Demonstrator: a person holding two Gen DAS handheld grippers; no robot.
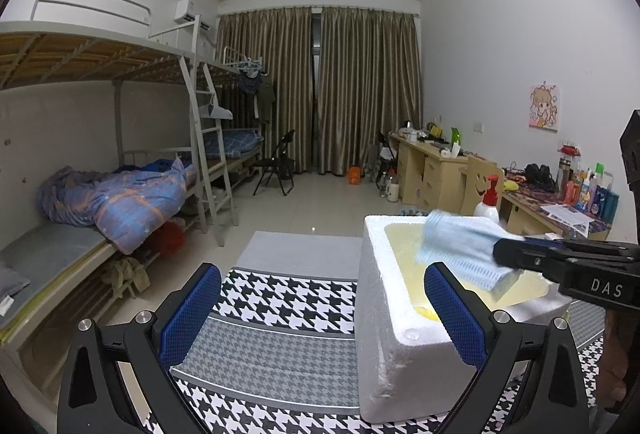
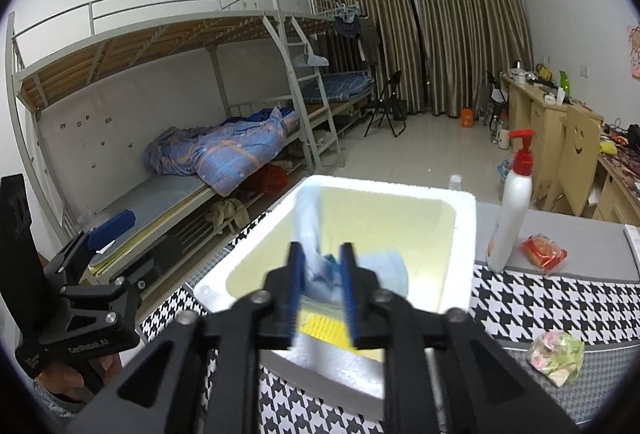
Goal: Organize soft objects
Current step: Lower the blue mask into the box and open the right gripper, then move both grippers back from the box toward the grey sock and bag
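Note:
A light blue face mask (image 1: 460, 250) (image 2: 388, 268) hangs over the white foam box (image 1: 396, 318) (image 2: 384, 189), partly down inside it. My right gripper (image 2: 322, 254) (image 1: 500, 254) reaches over the box from the right. Its jaws stand apart with the blurred mask between them, and the pads do not seem to press on it. A yellow textured item (image 2: 320, 328) lies on the box floor. My left gripper (image 1: 324, 314) (image 2: 120, 254) is open and empty, with its right finger against the box's near left corner.
The box stands on a houndstooth cloth (image 1: 280, 298). To its right are a white pump bottle with a red top (image 2: 514, 205), a red packet (image 2: 544, 252) and a crumpled floral item (image 2: 556, 356). Bunk beds line the left wall, desks the right.

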